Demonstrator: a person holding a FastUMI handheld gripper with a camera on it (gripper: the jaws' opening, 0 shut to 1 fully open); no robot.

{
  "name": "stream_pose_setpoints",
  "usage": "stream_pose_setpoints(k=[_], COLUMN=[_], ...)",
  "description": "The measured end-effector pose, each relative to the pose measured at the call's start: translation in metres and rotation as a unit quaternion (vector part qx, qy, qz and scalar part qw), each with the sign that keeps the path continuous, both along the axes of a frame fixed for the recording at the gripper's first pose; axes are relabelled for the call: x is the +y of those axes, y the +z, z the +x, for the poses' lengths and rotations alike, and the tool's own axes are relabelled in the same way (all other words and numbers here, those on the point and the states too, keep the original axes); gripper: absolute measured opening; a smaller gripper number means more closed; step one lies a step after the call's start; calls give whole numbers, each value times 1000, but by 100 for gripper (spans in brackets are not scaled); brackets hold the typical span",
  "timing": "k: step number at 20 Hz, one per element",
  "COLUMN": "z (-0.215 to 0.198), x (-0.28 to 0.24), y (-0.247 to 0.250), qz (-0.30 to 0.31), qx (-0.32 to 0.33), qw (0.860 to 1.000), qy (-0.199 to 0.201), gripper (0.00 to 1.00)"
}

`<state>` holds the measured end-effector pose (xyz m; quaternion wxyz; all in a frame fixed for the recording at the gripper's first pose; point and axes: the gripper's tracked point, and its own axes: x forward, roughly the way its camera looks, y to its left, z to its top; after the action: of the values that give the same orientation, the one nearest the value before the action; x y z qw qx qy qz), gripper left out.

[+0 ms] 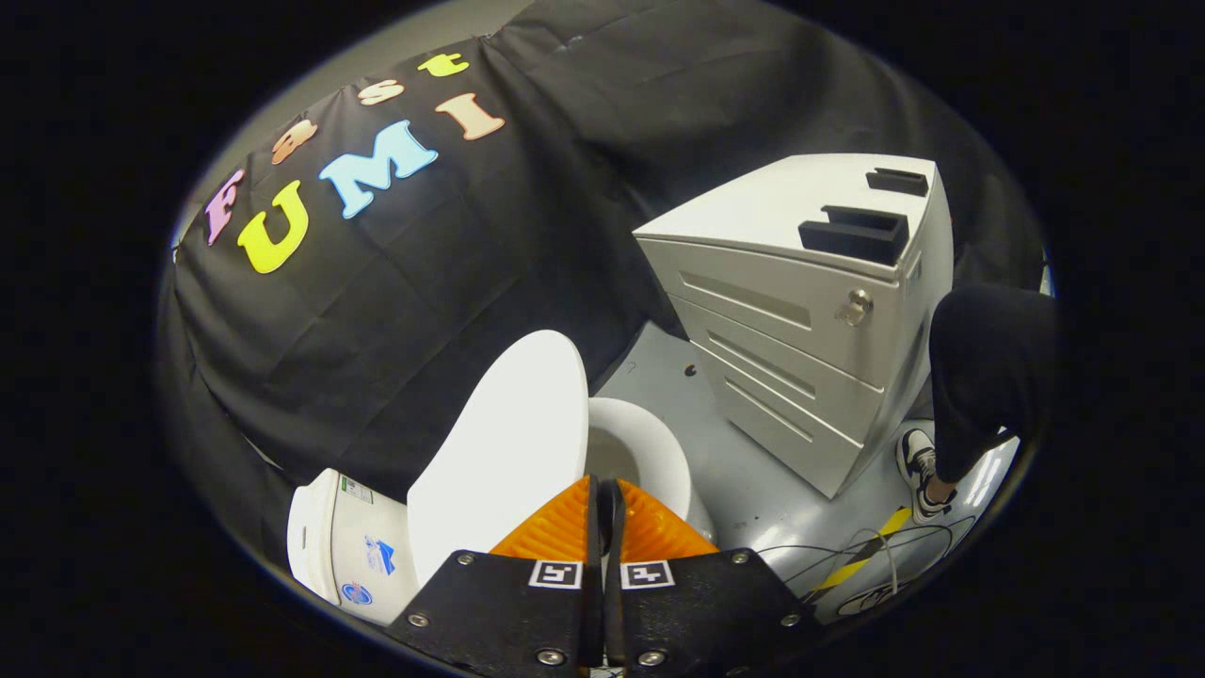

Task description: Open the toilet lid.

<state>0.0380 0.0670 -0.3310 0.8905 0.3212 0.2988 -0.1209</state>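
Observation:
The white toilet lid (508, 443) stands raised and tilted back toward the cistern (339, 546), which carries a few stickers. Beside the lid, the white seat and bowl (650, 452) lie exposed. My gripper (604, 482) is right at the lid's free edge, just above the bowl. Its two fingers are pressed together with only a thin dark slit between them, and I see nothing held there. The lid's edge runs down behind the left finger, which hides where the two meet.
A white drawer cabinet (800, 320) with a lock and two black brackets on top stands beyond the bowl. A person's leg (979, 395) in dark trousers and a sneaker is beside it. Cables and yellow-black tape (866, 556) lie on the grey floor.

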Motion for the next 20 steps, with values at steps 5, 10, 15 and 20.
stream_pose_setpoints(k=[5, 10, 15, 20], z=[5, 6, 5, 6], x=[16, 37, 54, 75], y=[49, 87, 113, 138], qz=[-48, -85, -117, -161], qx=[-30, -50, -67, -84], qw=[998, 994, 989, 979], qy=[31, 42, 67, 95], gripper=[1, 1, 0, 1])
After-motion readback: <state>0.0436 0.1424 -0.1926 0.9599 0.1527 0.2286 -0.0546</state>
